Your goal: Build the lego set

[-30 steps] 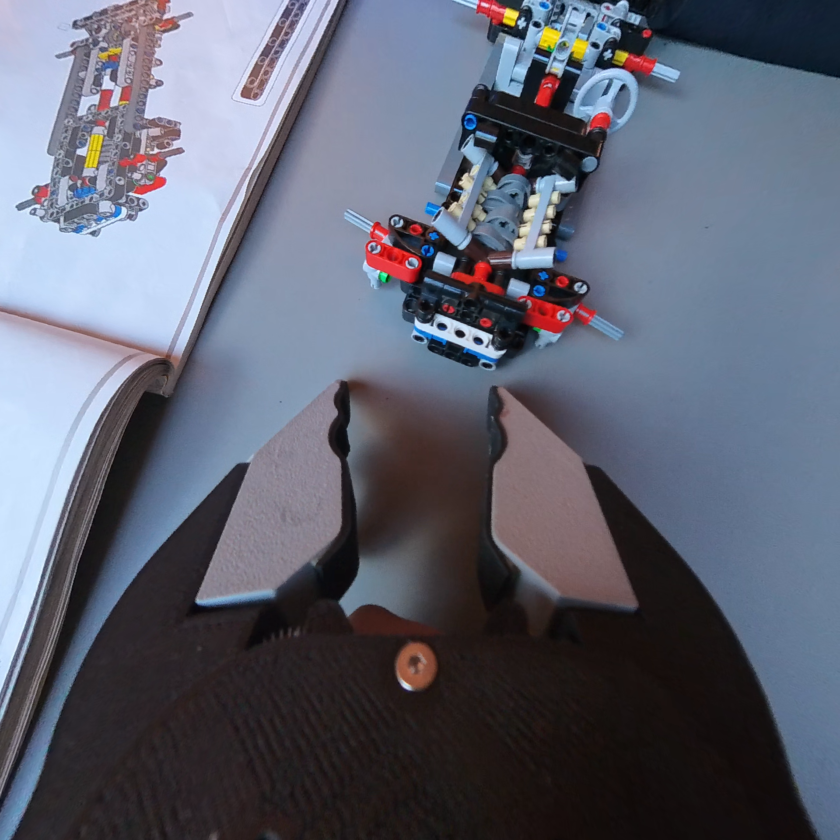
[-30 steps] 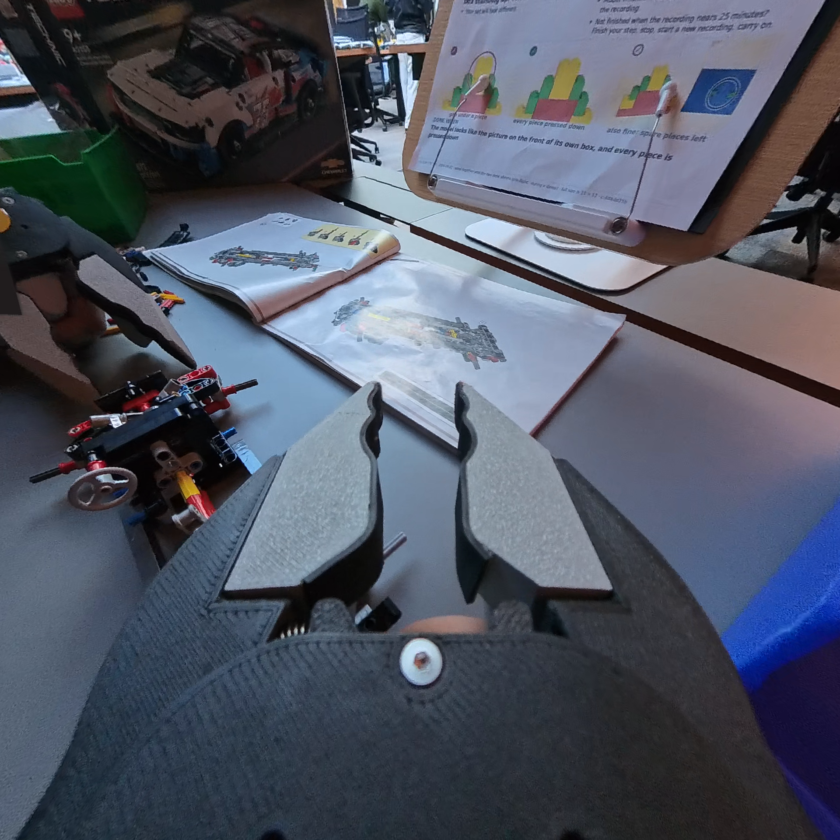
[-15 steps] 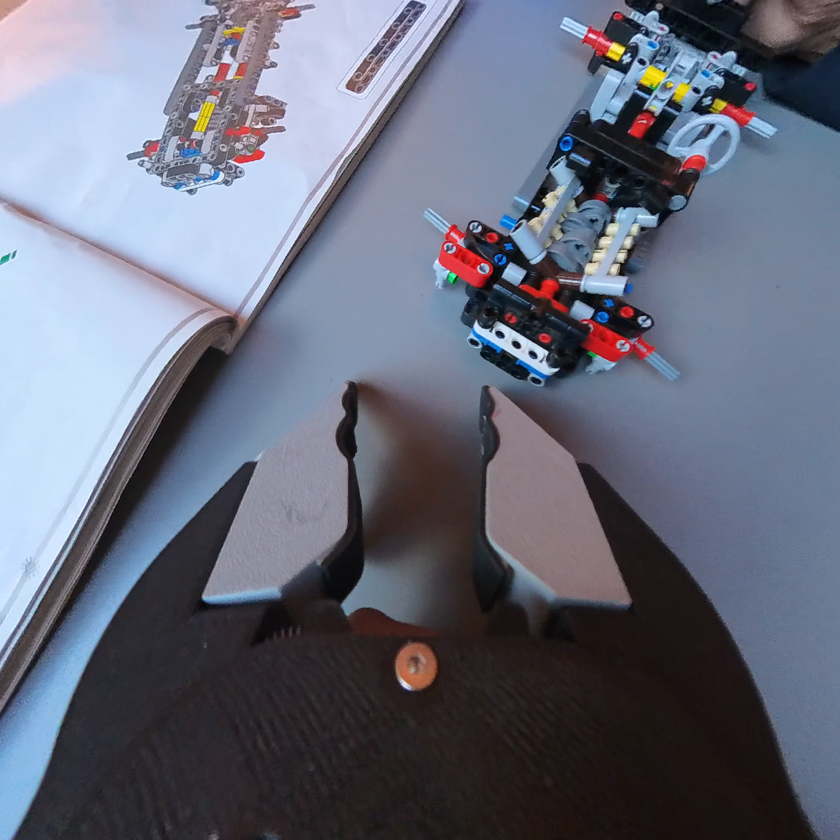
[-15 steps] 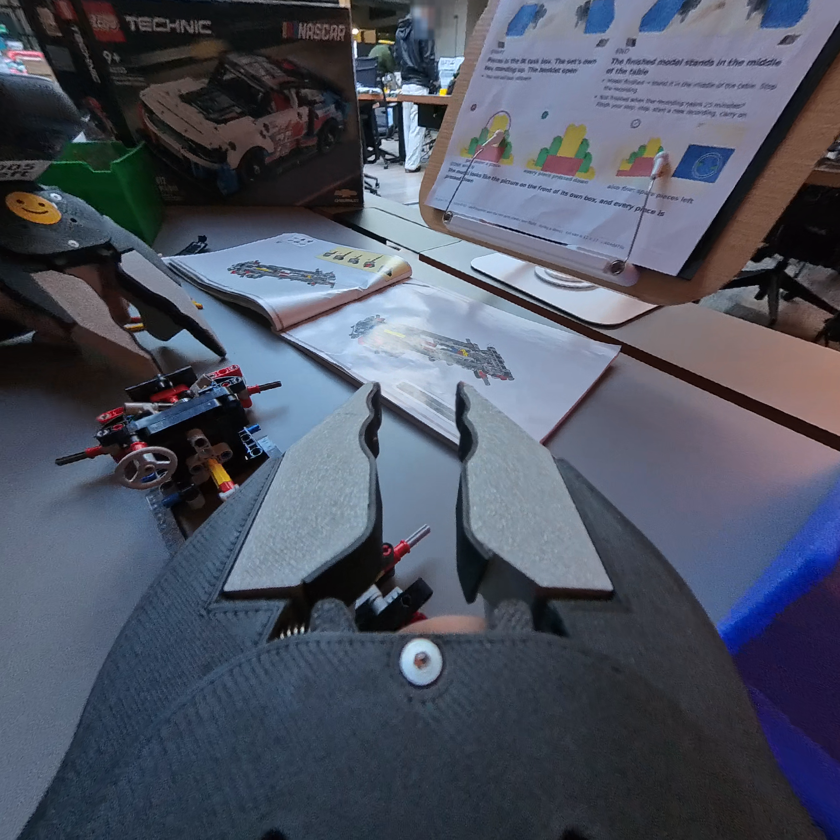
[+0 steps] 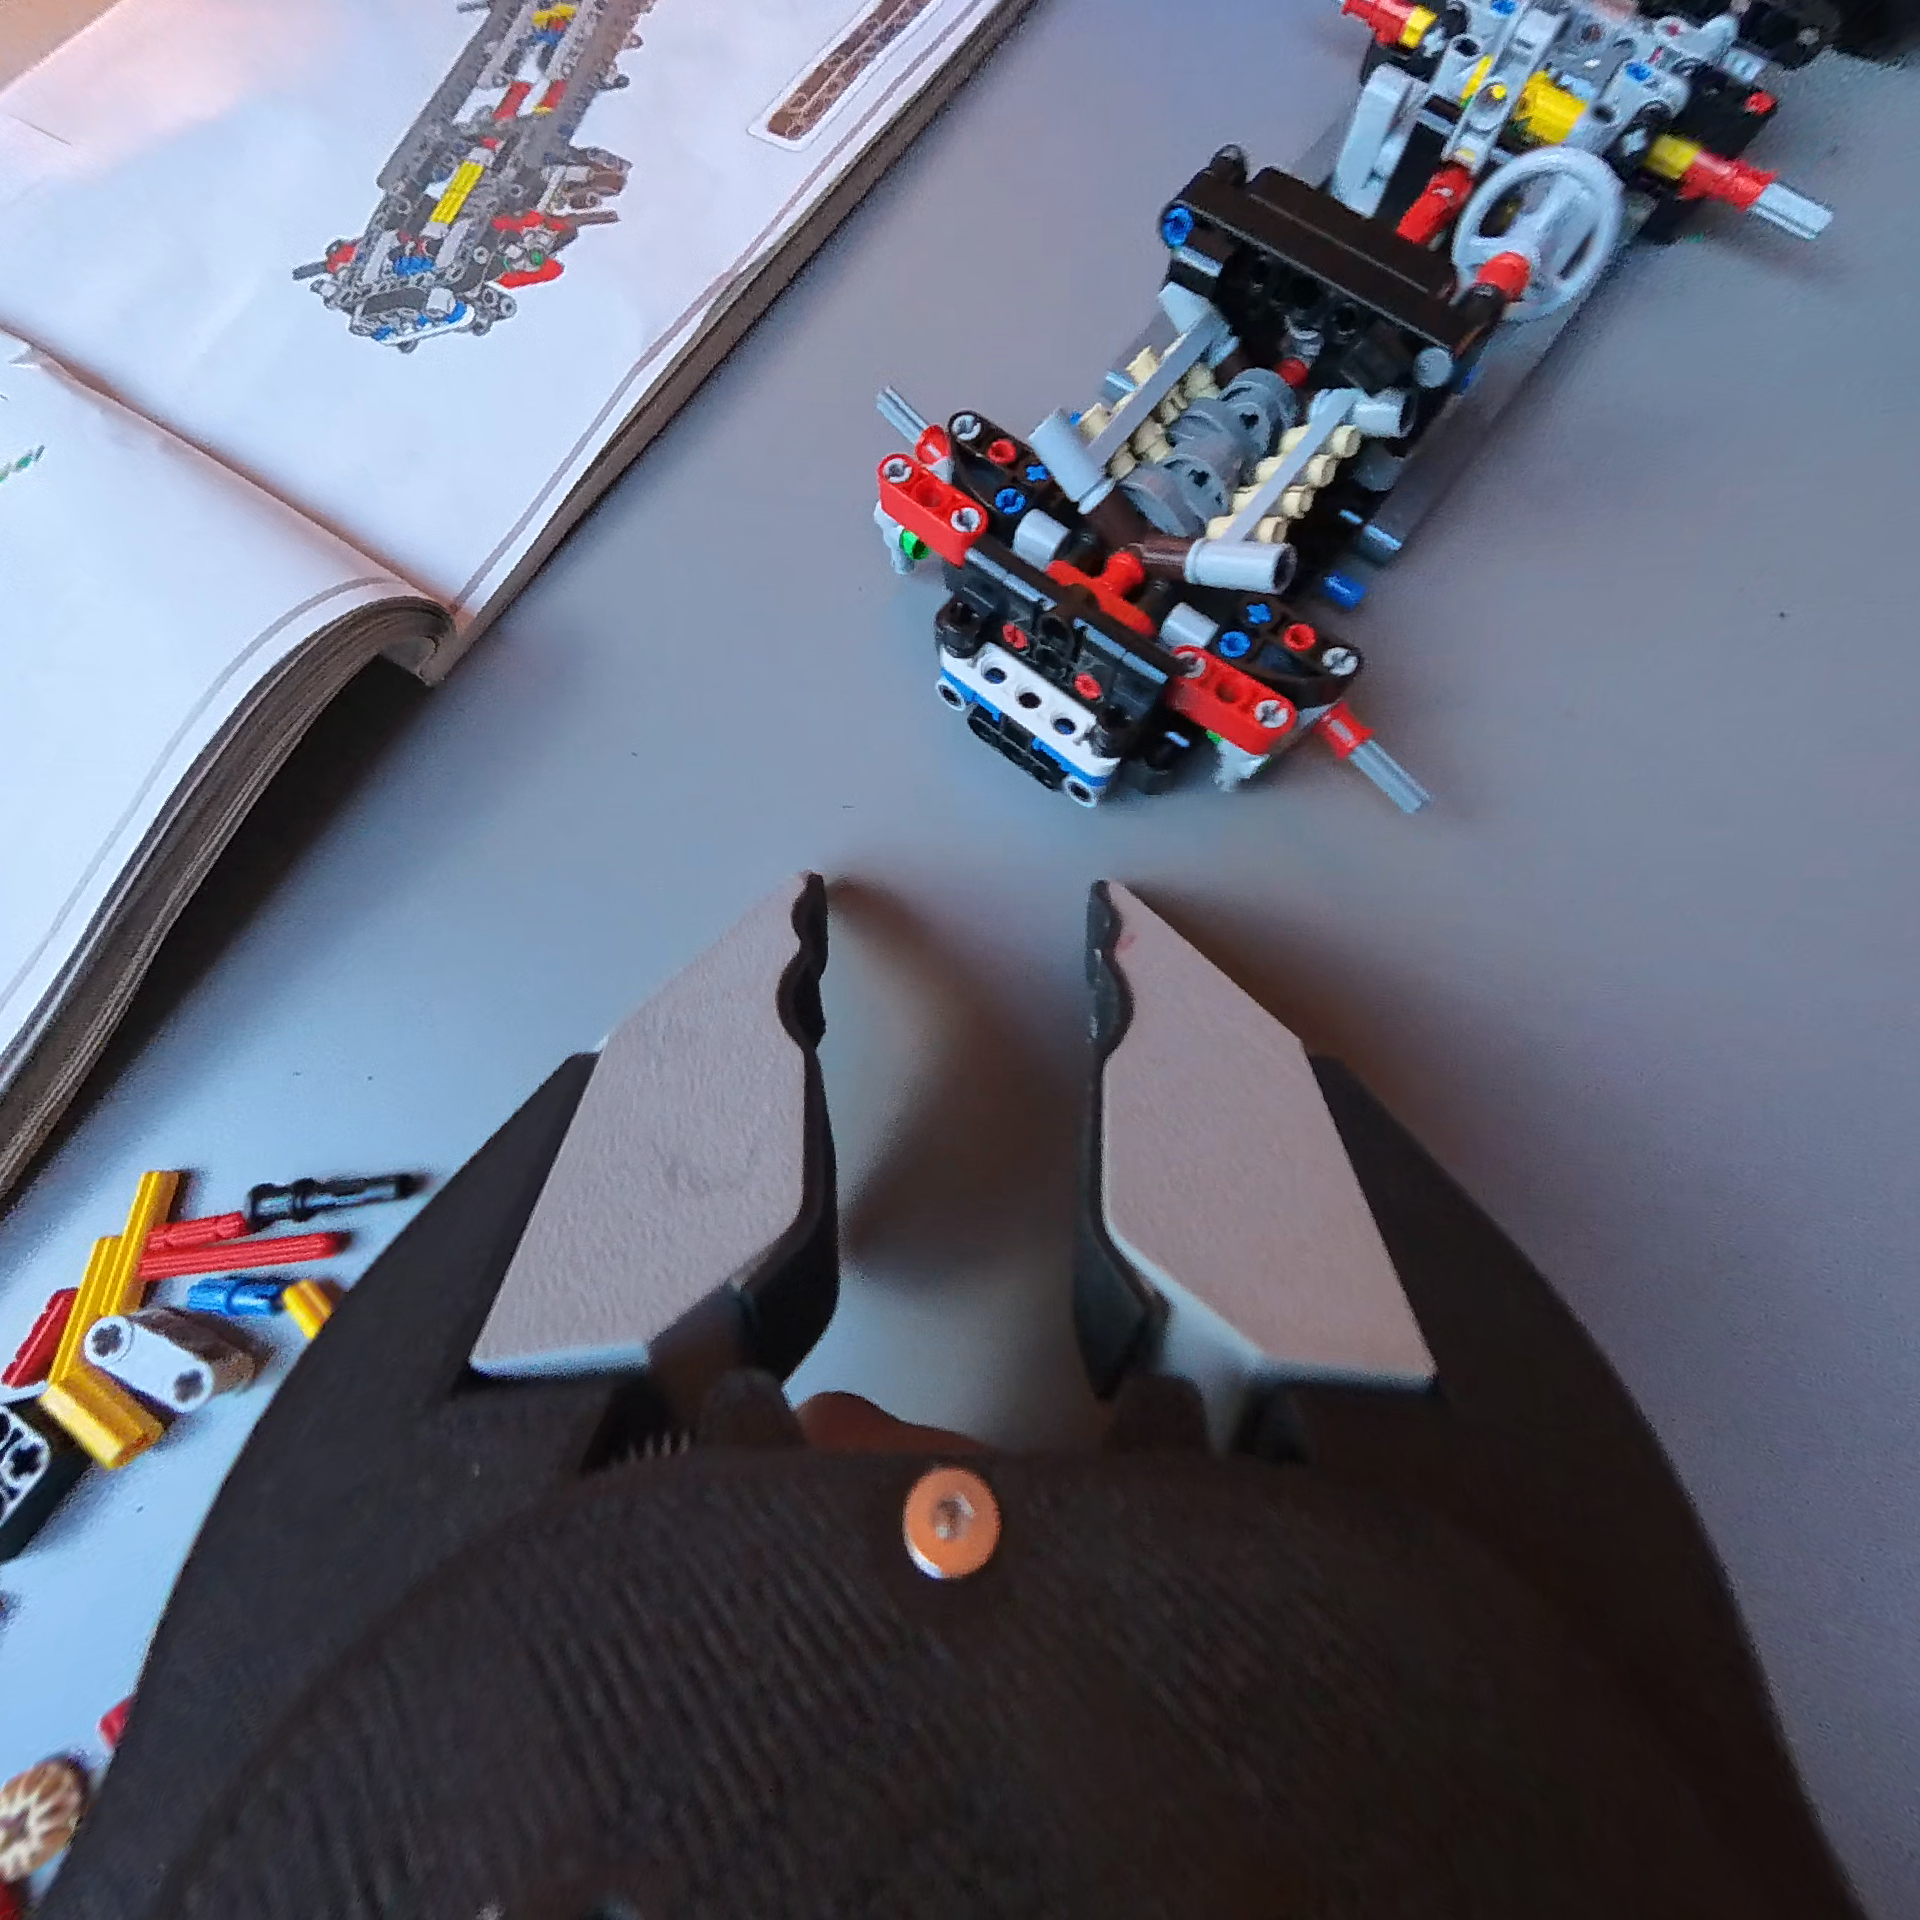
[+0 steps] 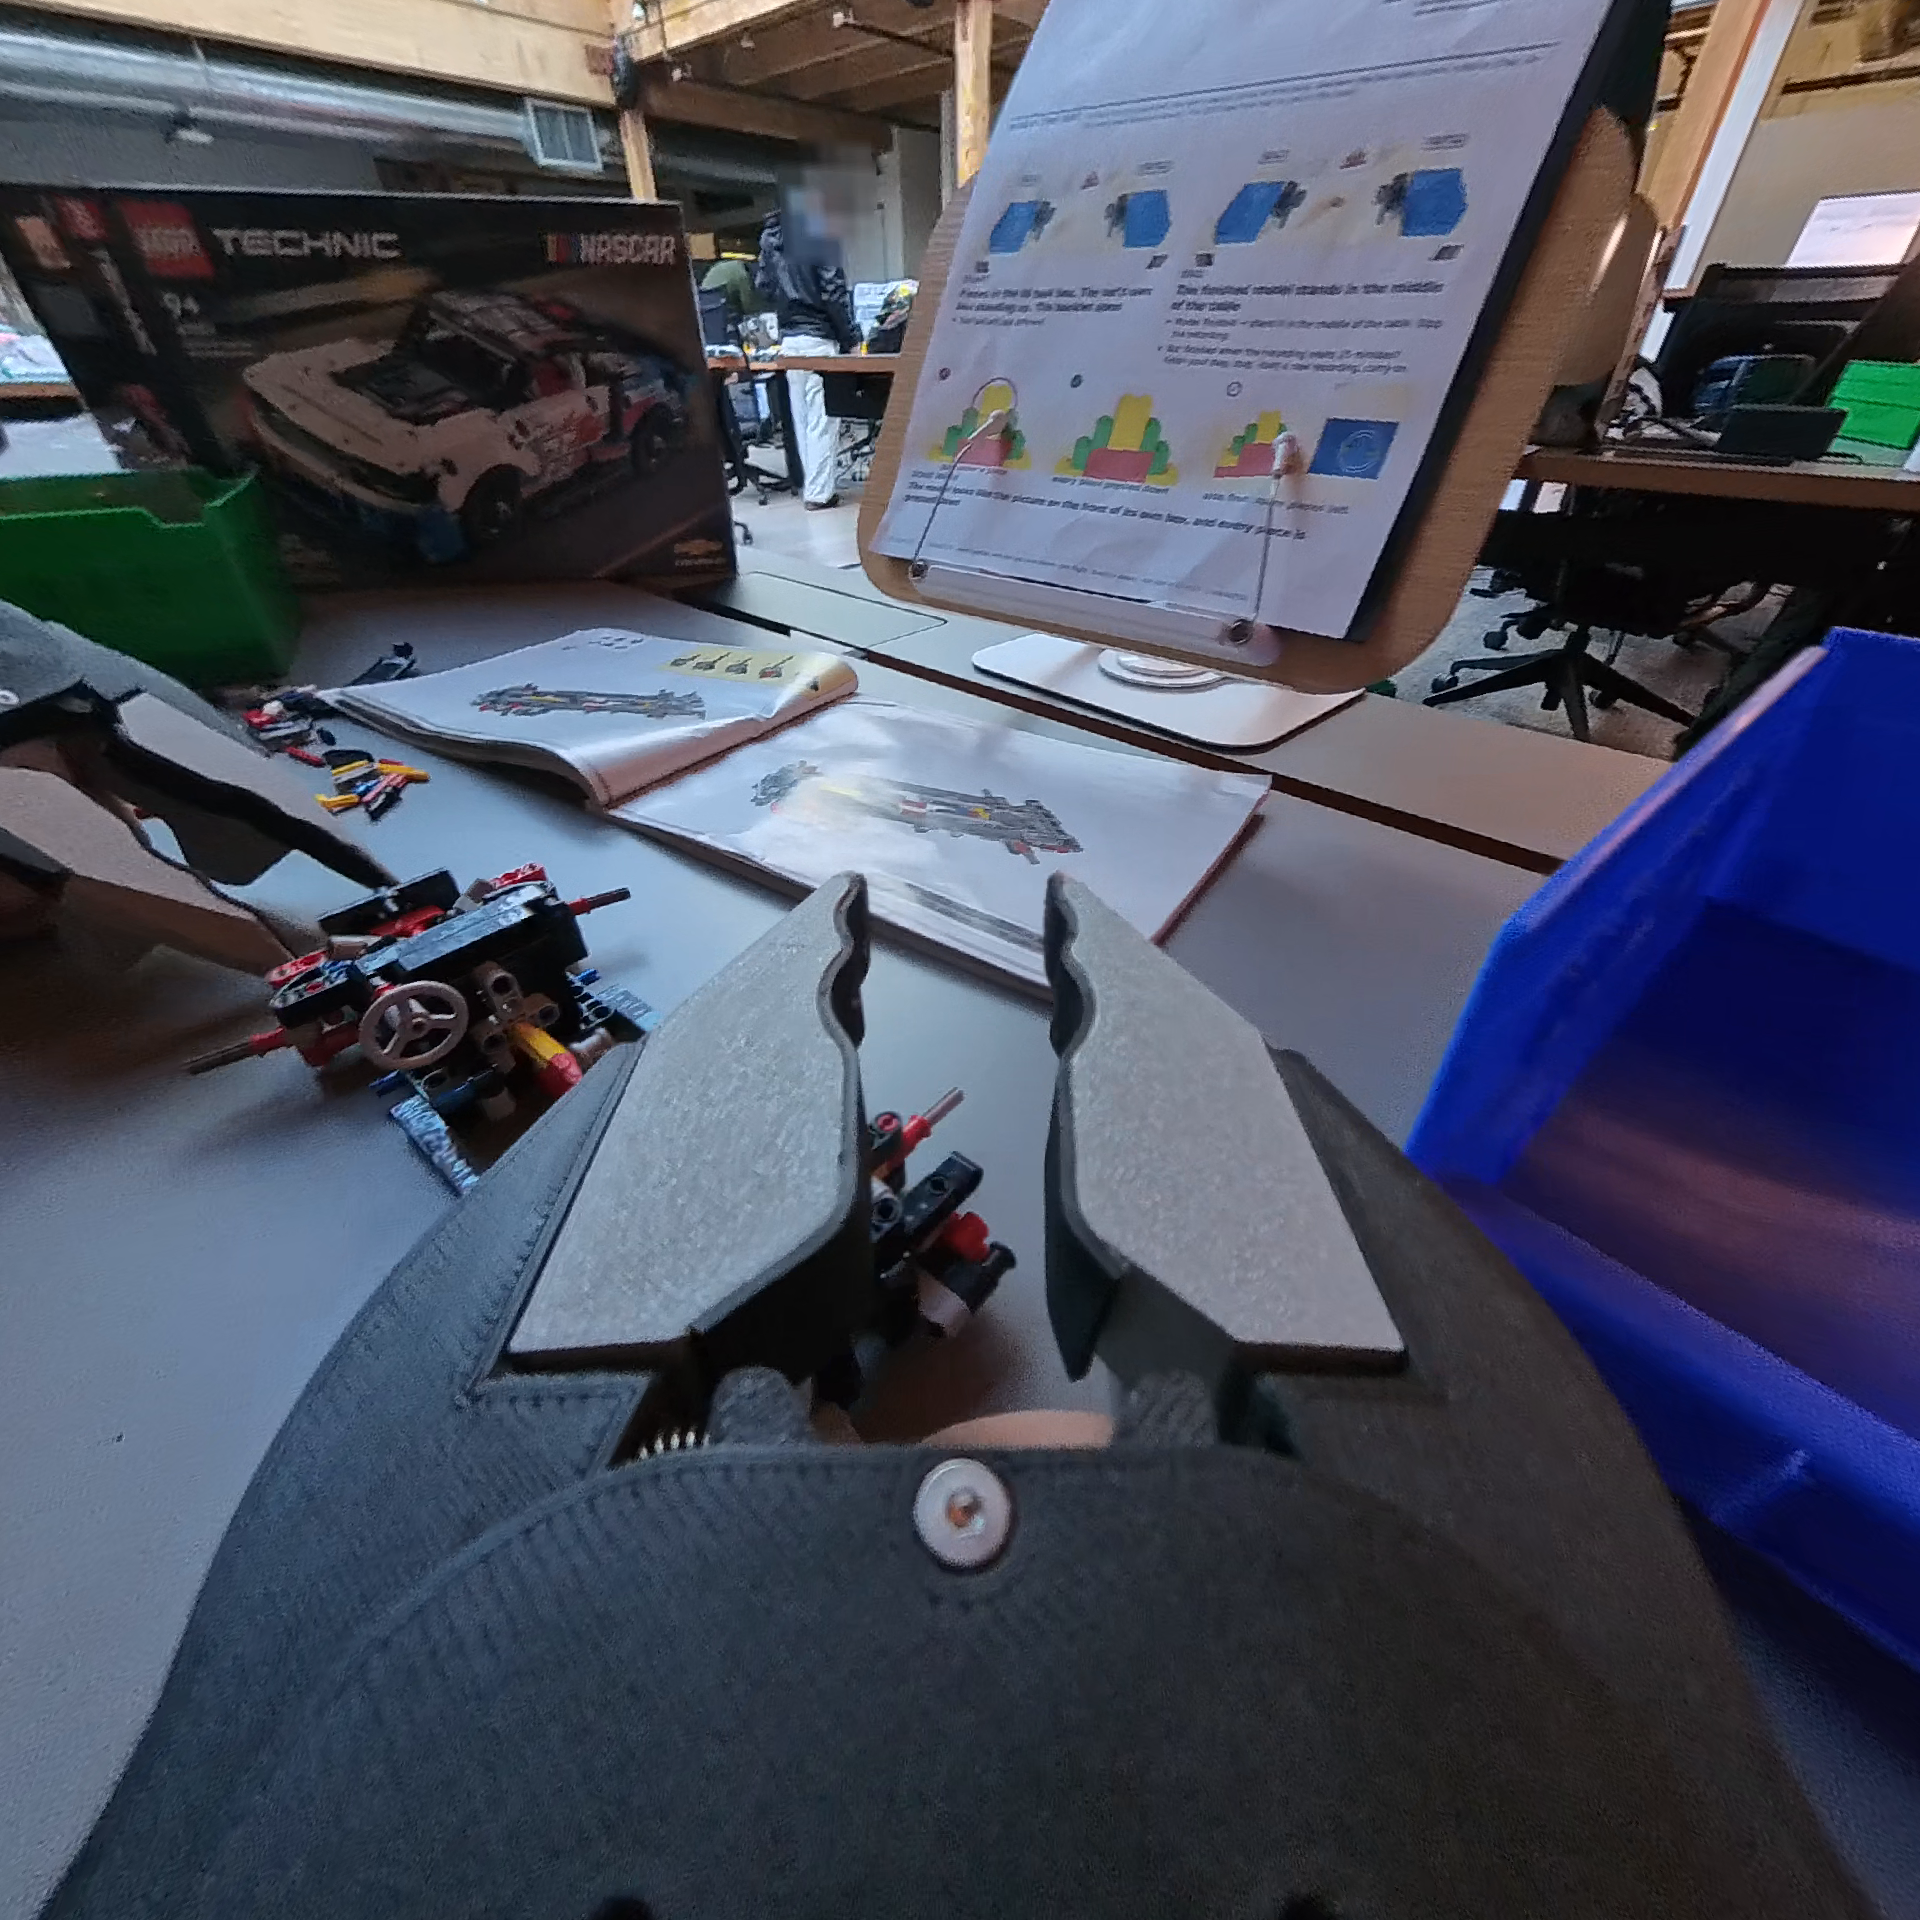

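Grey table (image 5: 675,748) bears a black, red and grey brick chassis (image 5: 1226,488).

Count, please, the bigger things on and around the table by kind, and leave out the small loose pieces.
Grippers: 2 (left gripper, right gripper)
Storage bins: 2 (green bin, blue bin)
Open instruction booklet: 1
Part-built car chassis: 1
Set box: 1
Sheet stand: 1
Total: 8

Left gripper (image 5: 956,894) jaws apart over bare table (image 5: 1558,935). Brick-built car chassis (image 5: 1195,499) ahead, slightly right of jaws. Open instruction booklet (image 5: 312,364) ahead-left. Loose bricks (image 5: 156,1309) left, beside jaw base. Right gripper (image 6: 951,914): chassis left, bin (image 6: 1714,1039) right, booklet ahead.
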### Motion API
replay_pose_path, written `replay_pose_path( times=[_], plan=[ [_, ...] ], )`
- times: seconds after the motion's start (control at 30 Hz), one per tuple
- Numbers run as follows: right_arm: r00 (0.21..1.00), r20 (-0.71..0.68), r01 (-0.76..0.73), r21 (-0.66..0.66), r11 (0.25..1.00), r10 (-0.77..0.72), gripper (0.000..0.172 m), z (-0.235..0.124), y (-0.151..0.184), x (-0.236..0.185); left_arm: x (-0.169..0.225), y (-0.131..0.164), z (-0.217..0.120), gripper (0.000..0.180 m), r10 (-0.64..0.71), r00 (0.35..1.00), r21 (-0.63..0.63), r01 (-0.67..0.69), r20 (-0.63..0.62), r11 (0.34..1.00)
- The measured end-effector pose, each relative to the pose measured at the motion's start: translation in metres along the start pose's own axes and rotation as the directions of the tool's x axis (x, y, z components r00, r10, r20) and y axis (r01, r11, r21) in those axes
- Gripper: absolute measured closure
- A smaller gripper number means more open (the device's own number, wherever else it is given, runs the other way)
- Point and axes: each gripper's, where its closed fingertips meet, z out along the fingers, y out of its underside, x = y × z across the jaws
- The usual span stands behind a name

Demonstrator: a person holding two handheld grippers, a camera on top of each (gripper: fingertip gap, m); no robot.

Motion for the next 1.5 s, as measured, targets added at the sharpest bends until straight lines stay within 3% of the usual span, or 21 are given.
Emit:
replay_pose_path(
  times=[0.13, 0.27, 0.43, 0.67, 0.83, 0.93, 1.13, 1.5],
  plan=[
    [1.0, -0.01, 0.017, -0.001, 1.0, -0.017, 0.142, 0.001, 0.0, -0.002, 0.0, -0.013, -0.011, 0.139, 0.113, 0.985, 0.099, -0.126, 0.128, 0.987],
    [0.998, -0.015, -0.058, 0.028, 0.998, 0.058, 0.141, 0.0, -0.003, 0.008, 0.003, -0.03, -0.03, 0.14, 0.18, 0.953, 0.234, -0.237, 0.243, 0.943],
    [0.994, -0.003, -0.108, 0.048, 0.993, 0.109, 0.141, 0.004, -0.005, 0.013, 0.015, -0.04, -0.044, 0.139, 0.229, 0.943, 0.342, -0.304, 0.242, 0.889],
    [0.993, 0.116, -0.023, 0.037, 0.999, 0.018, 0.152, 0.014, -0.005, -0.018, 0.021, -0.04, -0.055, 0.143, 0.228, 0.931, 0.374, -0.328, 0.286, 0.867],
    [0.989, 0.147, -0.04, 0.043, 0.998, 0.034, 0.148, 0.012, -0.006, -0.024, 0.017, -0.043, -0.059, 0.145, 0.171, 0.946, 0.411, -0.277, 0.275, 0.869],
    [0.974, 0.211, -0.091, 0.042, 0.995, 0.081, 0.143, 0.002, -0.007, -0.031, 0.013, -0.049, -0.063, 0.145, 0.073, 0.976, 0.481, -0.165, 0.203, 0.861],
    [0.979, 0.204, 0.012, 0.032, 0.999, -0.019, 0.144, -0.019, -0.002, -0.032, 0.003, -0.057, -0.071, 0.148, -0.052, 0.996, 0.569, -0.001, 0.077, 0.822],
    [0.975, 0.216, 0.044, 0.028, 0.999, -0.049, 0.142, -0.032, -0.002, -0.03, 0.005, -0.058, -0.062, 0.148, -0.031, 0.995, 0.538, -0.027, 0.099, 0.842]
  ],
)
